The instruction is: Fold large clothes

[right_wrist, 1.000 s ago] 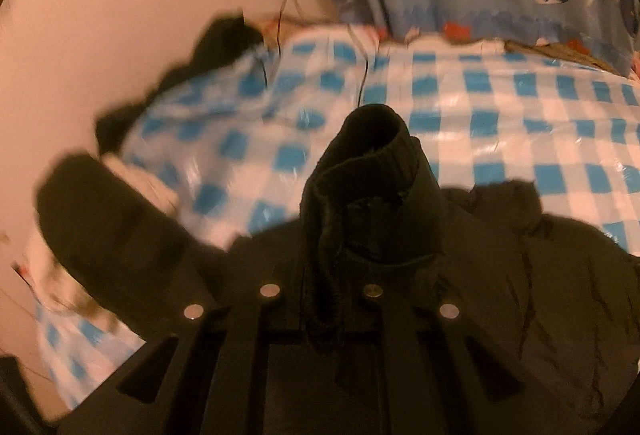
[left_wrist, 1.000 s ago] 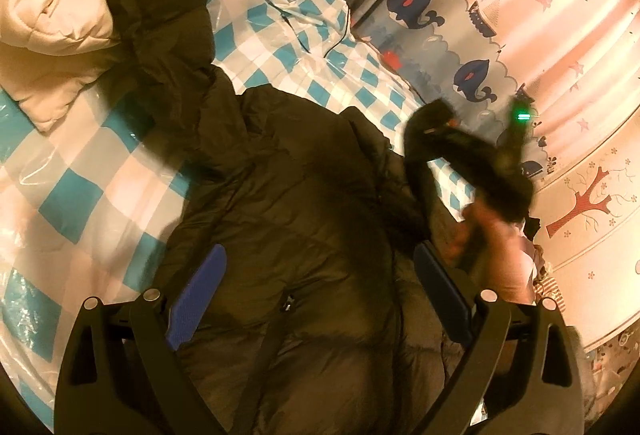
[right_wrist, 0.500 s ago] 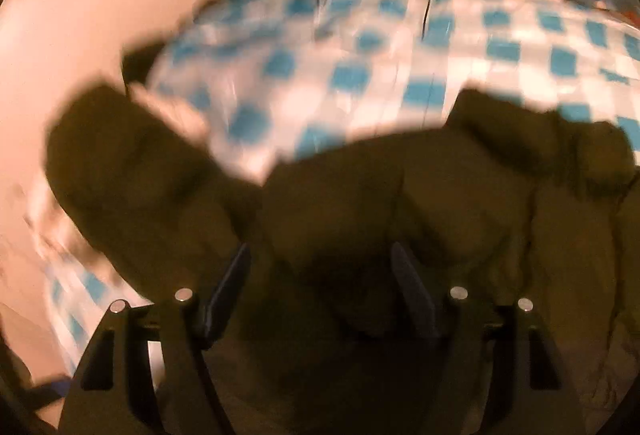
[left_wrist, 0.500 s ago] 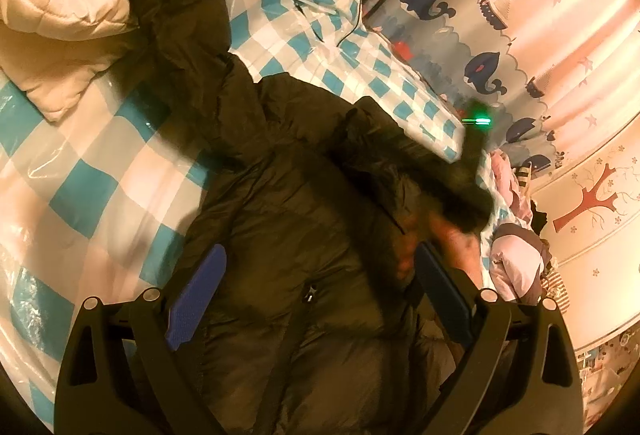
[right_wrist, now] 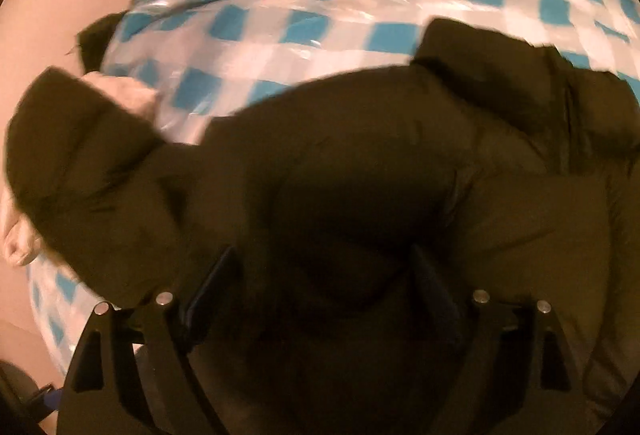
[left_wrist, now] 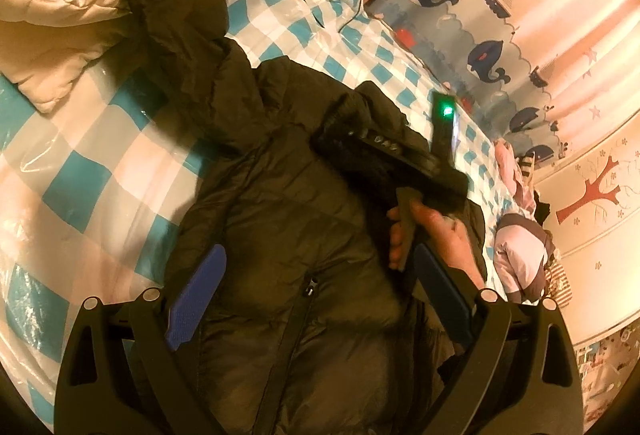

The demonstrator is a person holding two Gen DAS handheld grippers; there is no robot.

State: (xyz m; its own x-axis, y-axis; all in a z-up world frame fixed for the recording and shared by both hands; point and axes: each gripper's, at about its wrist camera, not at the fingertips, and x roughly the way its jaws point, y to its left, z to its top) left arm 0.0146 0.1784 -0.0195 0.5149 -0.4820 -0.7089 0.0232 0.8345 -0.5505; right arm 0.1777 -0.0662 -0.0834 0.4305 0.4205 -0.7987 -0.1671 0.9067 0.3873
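Now: dark puffer jacket (left_wrist: 288, 219) lies spread on checked bed cover (left_wrist: 80, 171). Right gripper (right_wrist: 320, 299) jaws opening, nothing pinched; left gripper (left_wrist: 316, 299) jaws apart over jacket front. Flatten folded sleeve before regripping.

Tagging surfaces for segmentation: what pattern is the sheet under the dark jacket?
Blue-and-white check sheet, glossy like plastic; clearest in the left wrist view.

Right tool (right_wrist: 320, 299) opening; left tool (left_wrist: 316, 299) spread wide.
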